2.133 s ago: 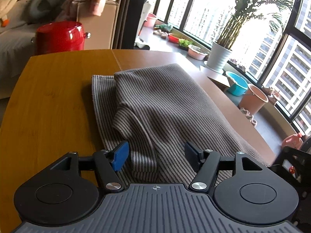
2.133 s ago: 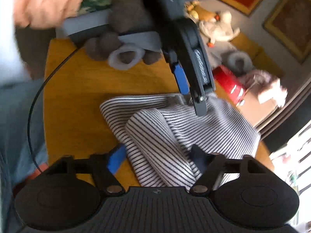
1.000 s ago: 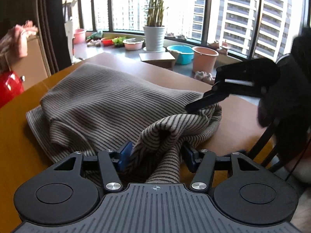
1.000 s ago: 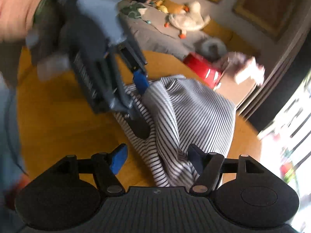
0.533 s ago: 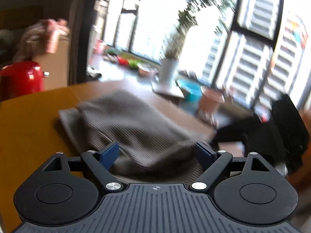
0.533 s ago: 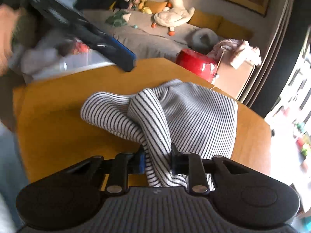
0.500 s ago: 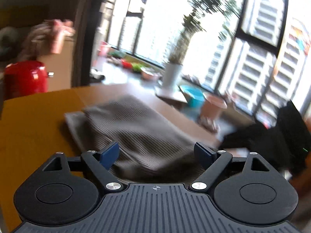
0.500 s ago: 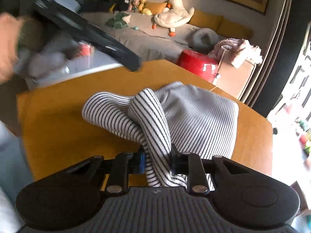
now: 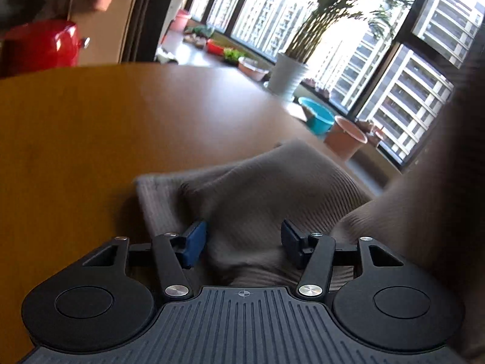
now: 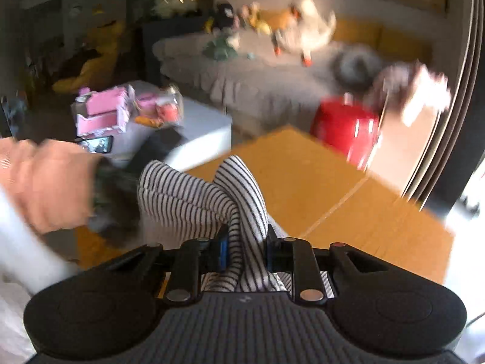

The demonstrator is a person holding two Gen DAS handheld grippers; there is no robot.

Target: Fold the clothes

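Observation:
A black-and-white striped knit garment [image 9: 266, 194] lies bunched on the wooden table [image 9: 91, 127]. My left gripper [image 9: 244, 241] is open, its blue pads either side of a fold of the cloth. My right gripper [image 10: 245, 248] is shut on a bunch of the striped garment [image 10: 239, 200] and holds it lifted above the table [image 10: 318, 188]. Part of the lifted cloth hangs blurred at the right edge of the left wrist view [image 9: 439, 197]. The person's hand [image 10: 45, 182] with the left gripper shows blurred at the left of the right wrist view.
A red pot [image 9: 39, 45] stands beyond the table's far edge, also in the right wrist view [image 10: 345, 130]. A potted plant [image 9: 288, 72], a blue basin [image 9: 318, 118] and a pink pot [image 9: 345, 136] line the window. A sofa with toys [image 10: 272, 60] lies behind.
My right gripper has lifted its bunch of garment up off the table. My left gripper has dropped low onto the cloth, its jaws narrower around a fold. The garment has slid nearer.

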